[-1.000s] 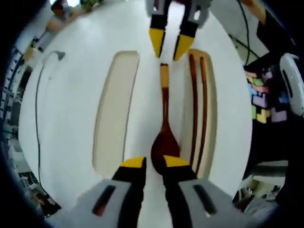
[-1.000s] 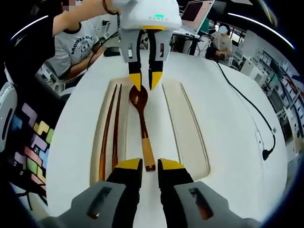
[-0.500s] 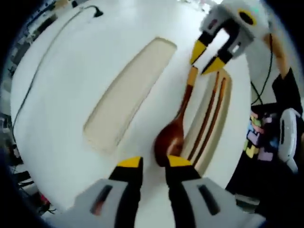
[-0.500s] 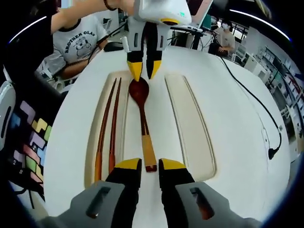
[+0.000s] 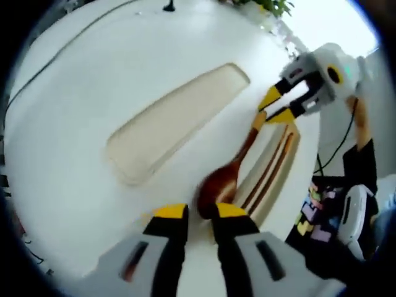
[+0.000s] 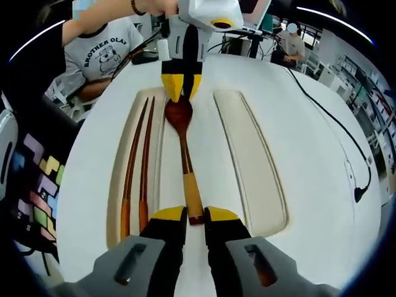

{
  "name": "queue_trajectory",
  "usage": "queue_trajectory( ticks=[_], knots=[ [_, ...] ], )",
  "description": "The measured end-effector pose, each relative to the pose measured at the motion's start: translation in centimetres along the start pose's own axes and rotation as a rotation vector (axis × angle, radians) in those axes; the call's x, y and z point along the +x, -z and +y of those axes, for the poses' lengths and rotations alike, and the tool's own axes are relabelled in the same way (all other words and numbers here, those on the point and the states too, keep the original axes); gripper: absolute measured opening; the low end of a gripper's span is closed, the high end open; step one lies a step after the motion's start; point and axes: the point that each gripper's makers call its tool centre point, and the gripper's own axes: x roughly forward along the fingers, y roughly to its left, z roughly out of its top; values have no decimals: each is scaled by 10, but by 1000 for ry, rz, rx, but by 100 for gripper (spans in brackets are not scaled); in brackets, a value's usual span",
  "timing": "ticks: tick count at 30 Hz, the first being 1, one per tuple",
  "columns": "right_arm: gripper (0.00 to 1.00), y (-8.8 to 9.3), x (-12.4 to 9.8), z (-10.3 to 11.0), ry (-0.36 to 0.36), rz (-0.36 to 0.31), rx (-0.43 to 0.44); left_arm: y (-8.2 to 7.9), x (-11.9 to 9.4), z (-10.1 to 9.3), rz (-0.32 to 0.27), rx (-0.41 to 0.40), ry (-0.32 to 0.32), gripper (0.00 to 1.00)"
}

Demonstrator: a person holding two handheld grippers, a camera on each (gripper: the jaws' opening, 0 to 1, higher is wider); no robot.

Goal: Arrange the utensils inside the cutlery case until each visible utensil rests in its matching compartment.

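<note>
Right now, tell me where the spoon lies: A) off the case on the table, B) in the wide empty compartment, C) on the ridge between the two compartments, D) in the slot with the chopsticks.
C: the spoon rests on the white strip between the chopsticks slot and the empty compartment.

- Right gripper point(image 6: 187, 216): jaws parted, spoon point(image 6: 183, 158) handle end just ahead between the tips.
- Chopsticks point(image 6: 136, 161): in the recess left of the spoon.
- Empty recess point(image 6: 250, 158): right of the spoon.
- Left gripper point(image 6: 180, 83): at the spoon bowl, opposite end.
</note>
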Motion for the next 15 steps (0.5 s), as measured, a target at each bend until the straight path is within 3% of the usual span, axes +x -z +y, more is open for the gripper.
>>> queue_trajectory(
  ticks=[15],
  knots=[
    [10, 2, 0, 1, 13, -23, -23, -19, -1, 12, -115, -159, 93, 11]
  ],
)
